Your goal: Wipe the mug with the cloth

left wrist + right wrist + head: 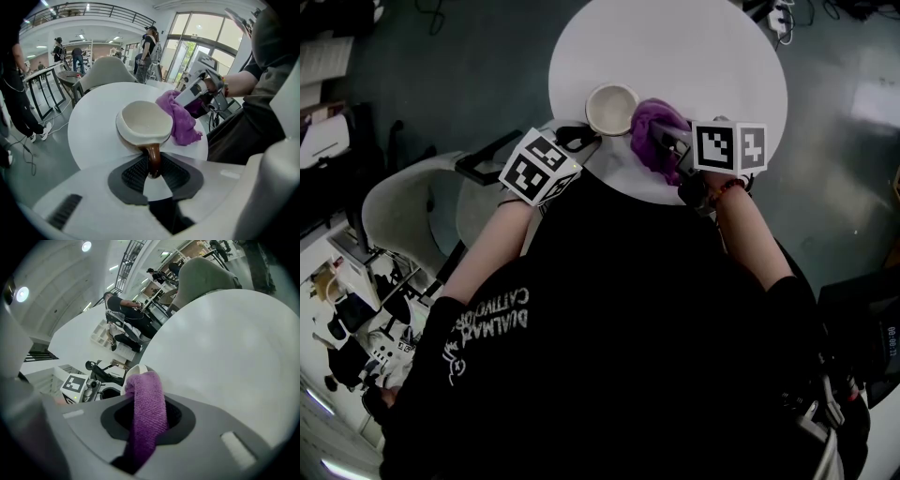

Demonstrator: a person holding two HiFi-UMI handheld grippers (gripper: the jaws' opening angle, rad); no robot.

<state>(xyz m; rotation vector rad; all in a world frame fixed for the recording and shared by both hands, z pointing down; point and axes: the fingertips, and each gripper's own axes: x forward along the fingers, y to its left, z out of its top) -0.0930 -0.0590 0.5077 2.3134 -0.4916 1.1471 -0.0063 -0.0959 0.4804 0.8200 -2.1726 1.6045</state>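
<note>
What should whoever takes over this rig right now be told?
Left tongs: shut on the mug's handle, steadying it.
Right tongs: shut on the cloth.
Mug: upright at the near edge of the table, with the cloth bunched against its side.
Done: both grips made, cloth brought to the mug.
Left: the wiping. How much of the mug is already wiped cannot be told.

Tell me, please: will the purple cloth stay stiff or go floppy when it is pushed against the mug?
Probably floppy: the cloth bunches in soft folds against the mug and bends over where the right gripper pinches it. It looks light and fuzzy, so it will likely mould to the mug's side rather than slide.
</note>
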